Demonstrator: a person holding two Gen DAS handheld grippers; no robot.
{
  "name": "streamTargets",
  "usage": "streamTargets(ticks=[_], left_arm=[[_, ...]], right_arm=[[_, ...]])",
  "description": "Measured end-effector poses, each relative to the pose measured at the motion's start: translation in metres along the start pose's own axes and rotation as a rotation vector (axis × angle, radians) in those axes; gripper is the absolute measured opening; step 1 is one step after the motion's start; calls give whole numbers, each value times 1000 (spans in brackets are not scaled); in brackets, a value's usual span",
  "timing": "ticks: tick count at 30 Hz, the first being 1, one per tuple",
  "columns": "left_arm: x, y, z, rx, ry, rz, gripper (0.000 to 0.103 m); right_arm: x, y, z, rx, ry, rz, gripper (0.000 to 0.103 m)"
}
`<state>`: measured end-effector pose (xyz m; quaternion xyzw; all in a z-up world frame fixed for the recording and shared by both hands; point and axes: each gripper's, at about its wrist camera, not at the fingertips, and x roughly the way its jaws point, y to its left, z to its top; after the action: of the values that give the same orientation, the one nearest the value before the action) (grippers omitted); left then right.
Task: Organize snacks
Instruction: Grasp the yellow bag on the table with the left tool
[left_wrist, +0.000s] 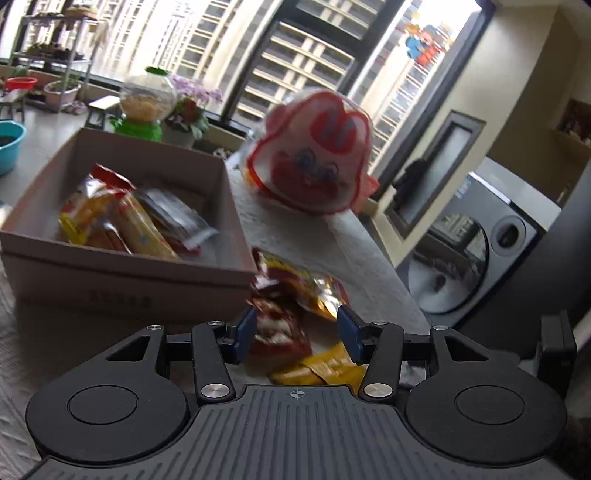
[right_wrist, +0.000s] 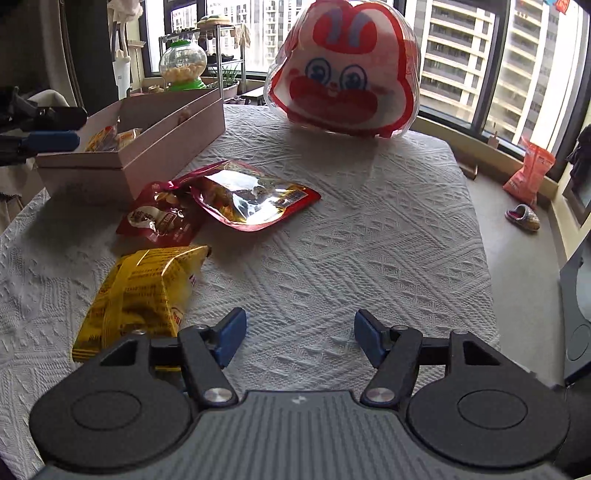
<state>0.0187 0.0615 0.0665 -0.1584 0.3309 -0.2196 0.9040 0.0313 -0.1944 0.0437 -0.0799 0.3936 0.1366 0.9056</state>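
A pink cardboard box (left_wrist: 122, 266) holds several snack packets (left_wrist: 122, 221) at the table's left. Right of the box lie a dark red packet (left_wrist: 280, 332), a shiny red and gold pouch (left_wrist: 306, 288) and a yellow packet (left_wrist: 325, 369). My left gripper (left_wrist: 298, 332) is open, and the dark red packet lies between its blue pads with a gap on the right side. My right gripper (right_wrist: 300, 338) is open over bare tablecloth, with the yellow packet (right_wrist: 144, 291) just to its left. The red packet (right_wrist: 162, 218), pouch (right_wrist: 251, 197) and box (right_wrist: 147, 162) lie beyond.
A big red and white rabbit-face bag (right_wrist: 347, 74) stands at the table's far edge. A white textured cloth (right_wrist: 369, 240) covers the table, which drops off on the right. A green-based candy jar (right_wrist: 183, 64) stands behind the box. A washing machine (left_wrist: 480, 251) is right of the table.
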Motion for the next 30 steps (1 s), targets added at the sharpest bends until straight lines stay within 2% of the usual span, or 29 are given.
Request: streamTargets(ticks=[6, 9, 10, 14, 16, 18, 19, 21, 24, 26, 27, 30], left_arm=[[43, -43, -29, 187, 137, 69, 54], [44, -52, -37, 283, 138, 144, 56], [41, -51, -39, 298, 134, 173, 57], [37, -34, -31, 257, 125, 253, 55], [34, -20, -28, 211, 132, 273, 53], [29, -9, -26, 153, 150, 241, 53], [26, -4, -26, 117, 160, 212, 53], [20, 2, -26, 71, 168, 159, 53], [14, 5, -28, 47, 173, 132, 53], [12, 4, -30, 53, 175, 129, 53], [12, 5, -31, 51, 177, 124, 53], [12, 6, -33, 37, 182, 108, 53]], right_arm=[[-17, 20, -9, -67, 17, 98, 66], [-27, 22, -11, -115, -15, 63, 66], [-34, 18, -5, -118, -50, 41, 66], [-35, 11, 13, -94, -78, 61, 66], [-28, 8, 31, -33, -74, 136, 67], [-13, 9, 50, 45, -38, 247, 67], [8, 19, 68, 78, 3, 325, 67], [17, 28, 76, 64, 11, 339, 67], [42, 63, 98, -55, 17, 301, 67], [61, 83, 106, -127, 59, 260, 69], [68, 88, 109, -144, 70, 244, 73], [69, 79, 108, -144, 73, 234, 73]])
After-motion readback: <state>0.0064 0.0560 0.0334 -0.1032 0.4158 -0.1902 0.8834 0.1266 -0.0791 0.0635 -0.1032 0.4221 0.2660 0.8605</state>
